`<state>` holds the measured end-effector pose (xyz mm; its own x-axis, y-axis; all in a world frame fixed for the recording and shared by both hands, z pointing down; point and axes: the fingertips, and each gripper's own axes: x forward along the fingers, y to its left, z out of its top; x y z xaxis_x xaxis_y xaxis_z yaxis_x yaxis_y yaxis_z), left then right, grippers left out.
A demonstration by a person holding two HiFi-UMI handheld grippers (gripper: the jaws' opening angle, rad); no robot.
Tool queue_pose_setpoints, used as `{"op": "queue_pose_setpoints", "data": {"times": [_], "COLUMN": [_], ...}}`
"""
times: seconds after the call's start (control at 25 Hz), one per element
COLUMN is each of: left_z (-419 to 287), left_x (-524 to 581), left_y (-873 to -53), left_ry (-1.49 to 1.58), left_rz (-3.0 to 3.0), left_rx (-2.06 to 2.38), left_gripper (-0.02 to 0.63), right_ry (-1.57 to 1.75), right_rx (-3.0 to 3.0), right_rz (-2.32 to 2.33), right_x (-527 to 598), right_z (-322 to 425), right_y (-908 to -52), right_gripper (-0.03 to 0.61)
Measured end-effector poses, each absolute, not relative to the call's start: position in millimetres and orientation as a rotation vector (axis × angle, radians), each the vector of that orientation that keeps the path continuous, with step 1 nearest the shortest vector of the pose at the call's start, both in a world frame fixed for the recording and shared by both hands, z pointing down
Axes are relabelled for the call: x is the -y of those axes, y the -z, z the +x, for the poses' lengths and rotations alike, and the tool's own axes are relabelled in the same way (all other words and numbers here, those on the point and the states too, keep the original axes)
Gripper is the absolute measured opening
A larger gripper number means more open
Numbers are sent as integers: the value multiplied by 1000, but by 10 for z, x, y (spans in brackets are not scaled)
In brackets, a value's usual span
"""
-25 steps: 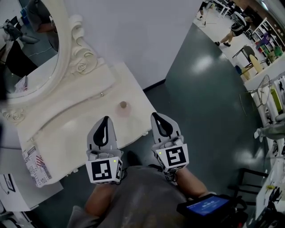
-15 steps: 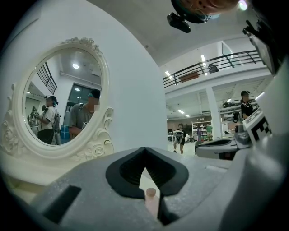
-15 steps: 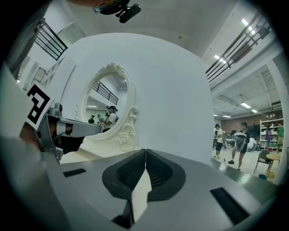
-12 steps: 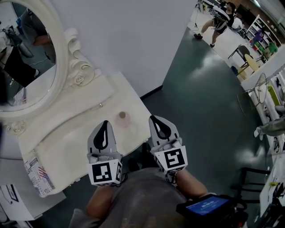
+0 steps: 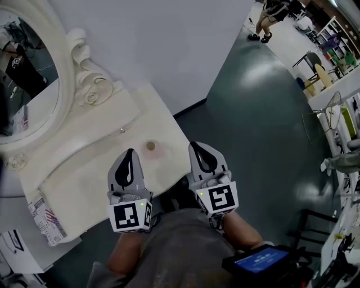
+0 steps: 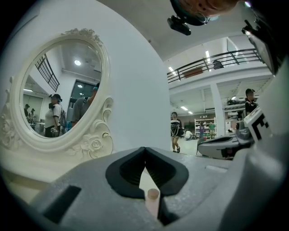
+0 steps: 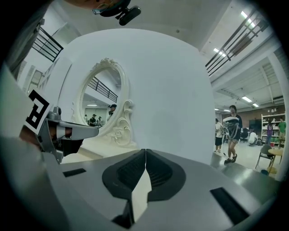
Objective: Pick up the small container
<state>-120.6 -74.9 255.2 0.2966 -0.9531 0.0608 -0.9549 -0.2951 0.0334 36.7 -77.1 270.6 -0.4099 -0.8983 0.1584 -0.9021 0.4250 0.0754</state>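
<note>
At the near edge of the cream vanity table (image 5: 84, 174), the left gripper (image 5: 130, 152) is held above the tabletop with its jaws together at the tips and nothing clamped between them. In the left gripper view, the left gripper (image 6: 145, 149) shows only a narrow slot below the closed tips; the small container (image 6: 152, 195) is visible through that slot, beyond the jaws and not touched by them.

The right gripper (image 5: 194, 145) sits beside the left, near the table's right edge. Its jaws (image 7: 145, 151) are also together at the tips and empty.

In the head view, the small container (image 5: 151, 146) stands upright on the tabletop, at 1 o'clock from the left gripper tips and at 9 o'clock from the right gripper tips, near both.

At 10 o'clock from the container is the oval mirror (image 5: 22, 79) in a carved frame. A person (image 5: 270, 17) walks on the dark floor (image 5: 264, 129) at 2 o'clock, well apart.
</note>
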Motion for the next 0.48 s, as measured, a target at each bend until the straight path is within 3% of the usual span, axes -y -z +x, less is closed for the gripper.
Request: {"op": "queue_pose_setpoints", "data": {"times": [0.48], "left_z": [-1021], "left_x": [1081], "left_y": [-2982], "left_ry": [-89], "left_rz": [2469], "left_rx": [1786], "left_gripper": [18], "right_ry": [-153], "right_rx": [2500], "right_rz": [1493], "right_x": [1099], "right_z": [358], "right_y": [-3056], "right_gripper": [14]}}
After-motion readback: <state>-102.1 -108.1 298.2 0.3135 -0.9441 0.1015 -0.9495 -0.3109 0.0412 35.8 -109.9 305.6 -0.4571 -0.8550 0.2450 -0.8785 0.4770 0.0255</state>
